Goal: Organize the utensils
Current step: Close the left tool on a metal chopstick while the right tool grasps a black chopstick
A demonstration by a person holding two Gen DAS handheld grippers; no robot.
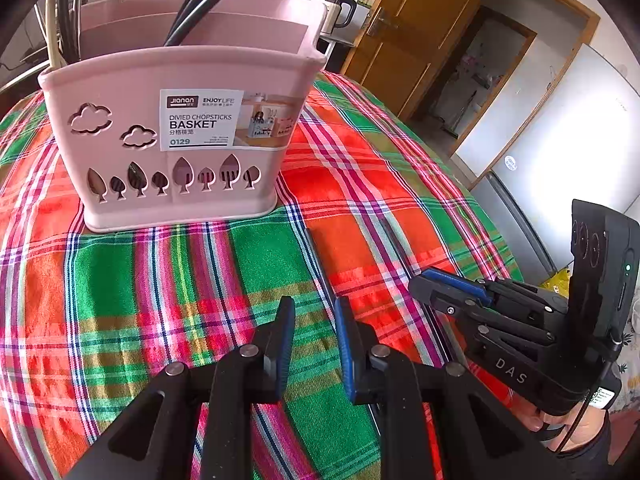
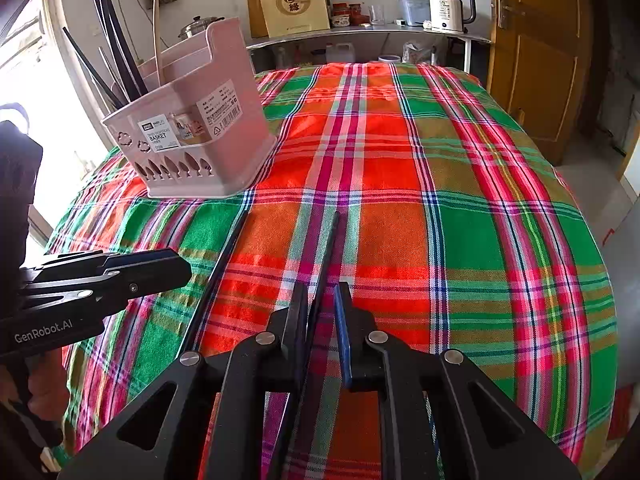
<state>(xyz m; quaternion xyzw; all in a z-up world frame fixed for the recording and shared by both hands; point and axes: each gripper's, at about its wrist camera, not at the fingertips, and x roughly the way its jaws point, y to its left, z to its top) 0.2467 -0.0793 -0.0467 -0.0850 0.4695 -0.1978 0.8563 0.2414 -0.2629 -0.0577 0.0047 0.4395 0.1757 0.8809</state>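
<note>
Nearest the lens, right gripper point(image 2: 321, 312), fingers slightly apart, straddling a dark chopstick point(image 2: 329, 252) lying on the plaid cloth point(image 2: 460, 208); whether the pads touch it, unclear. Second dark chopstick point(image 2: 224, 268) flat on the cloth just left of the first, running roughly alongside it toward the basket. Left gripper point(image 1: 314, 328), fingers parted with nothing between them, hovering low over the cloth beside the right one; seen from the right wrist view as a black body at the left edge. Pink basket point(image 2: 192, 148) upright on the far left part of the cloth-covered bench, well apart from both grippers, label facing the cameras, tree and cloud cutouts along its front wall. Several dark chopsticks point(image 2: 116, 44) and a pale one point(image 2: 157, 40) standing tilted in its compartments. White kettle point(image 2: 450, 8) on a shelf behind, wooden door point(image 2: 536, 48) to the right.
</note>
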